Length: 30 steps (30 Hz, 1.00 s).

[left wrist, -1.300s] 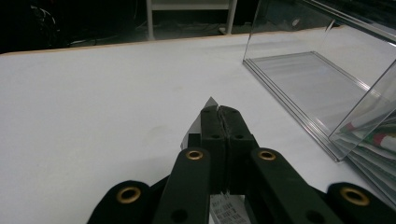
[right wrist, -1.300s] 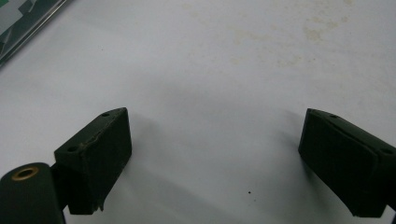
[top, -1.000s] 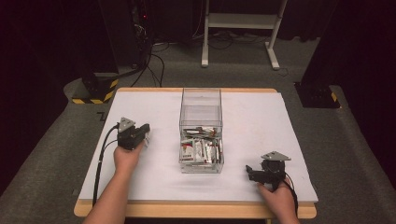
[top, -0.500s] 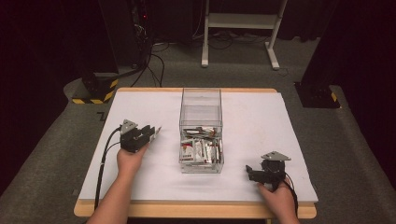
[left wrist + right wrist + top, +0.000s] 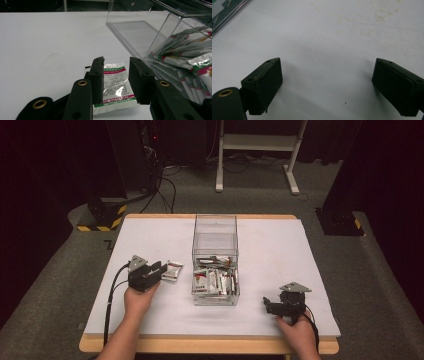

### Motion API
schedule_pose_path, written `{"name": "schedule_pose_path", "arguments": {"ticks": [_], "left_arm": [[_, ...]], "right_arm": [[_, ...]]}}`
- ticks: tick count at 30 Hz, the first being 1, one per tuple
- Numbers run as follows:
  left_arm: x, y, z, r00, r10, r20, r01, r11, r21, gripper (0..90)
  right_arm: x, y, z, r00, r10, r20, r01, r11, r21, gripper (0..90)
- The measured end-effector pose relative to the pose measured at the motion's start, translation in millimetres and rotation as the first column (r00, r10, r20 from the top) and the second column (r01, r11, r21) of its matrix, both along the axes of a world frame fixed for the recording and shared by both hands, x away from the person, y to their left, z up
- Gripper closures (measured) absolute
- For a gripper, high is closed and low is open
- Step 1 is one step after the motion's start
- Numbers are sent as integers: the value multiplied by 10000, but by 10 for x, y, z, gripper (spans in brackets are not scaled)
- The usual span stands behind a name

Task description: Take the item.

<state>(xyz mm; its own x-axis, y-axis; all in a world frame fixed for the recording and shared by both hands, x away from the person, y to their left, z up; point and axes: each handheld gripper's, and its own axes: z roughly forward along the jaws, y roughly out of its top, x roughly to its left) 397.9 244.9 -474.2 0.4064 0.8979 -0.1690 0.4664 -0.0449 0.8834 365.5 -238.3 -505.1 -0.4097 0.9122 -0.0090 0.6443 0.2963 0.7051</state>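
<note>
left hand-held gripper [image 5: 156,269], centre-left of the high view, had jaws slightly apart over a small white sachet with red-green edges [image 5: 117,86] flat on the white counter [image 5: 150,237], beside the clear plastic box of sachets [image 5: 215,255]. right hand-held gripper [image 5: 269,304], lower right, jaws wide apart, empty.

box [image 5: 215,257] mid-table [image 5: 280,245]; packets [image 5: 216,281] inside | lone packet [image 5: 172,270] just left of box

White sachet [image 5: 117,86] flat on table, beside clear box [image 5: 215,254].
</note>
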Motion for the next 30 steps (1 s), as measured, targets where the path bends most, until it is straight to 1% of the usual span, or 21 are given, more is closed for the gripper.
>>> {"name": "schedule_pose_path", "arguments": {"ticks": [3,5,7,8,10,12,14,20,25,27,28,30], "left_arm": [[-77,-2,13,10000,-37,-28,37,10000,62,631],[-95,-1,14,10000,-43,-60,43,10000,88,620],[-152,5,18,9999,-56,-142,58,9999,110,605],[-152,5,18,9999,-56,-142,58,9999,110,594],[-214,6,27,9998,-76,-173,80,9997,244,572],[-235,10,29,9998,-89,-176,94,9995,302,564],[-286,29,21,9994,-139,-321,153,9990,411,531],[-402,109,-18,9986,-188,-499,223,9972,714,479],[-490,181,-78,9976,-183,-674,264,9923,1211,448],[-504,195,-93,9972,-167,-730,256,9921,1225,433],[-524,233,-119,9963,-142,-842,266,9888,1472,426],[-547,258,-150,9954,-68,-956,242,9831,1816,412]], "right_arm": [[0,-1,0,10000,6,1,-6,10000,-10,94],[0,-1,0,10000,7,0,-7,10000,-9,94],[0,-1,0,10000,5,0,-5,10000,-10,94],[0,0,-1,10000,-1,13,1,10000,-10,94],[0,-1,0,10000,7,2,-7,10000,-11,94],[0,-1,0,10000,8,3,-8,10000,-12,94],[0,-1,0,10000,7,3,-7,10000,-12,94],[0,0,-1,10000,-3,13,3,10000,-13,94],[0,1,-1,10000,-2,15,2,10000,-16,94],[0,1,-1,10000,-3,17,3,10000,-18,94],[0,1,-1,10000,-3,17,3,10000,-22,94],[0,1,-1,10000,-4,16,4,10000,-21,94]]}}
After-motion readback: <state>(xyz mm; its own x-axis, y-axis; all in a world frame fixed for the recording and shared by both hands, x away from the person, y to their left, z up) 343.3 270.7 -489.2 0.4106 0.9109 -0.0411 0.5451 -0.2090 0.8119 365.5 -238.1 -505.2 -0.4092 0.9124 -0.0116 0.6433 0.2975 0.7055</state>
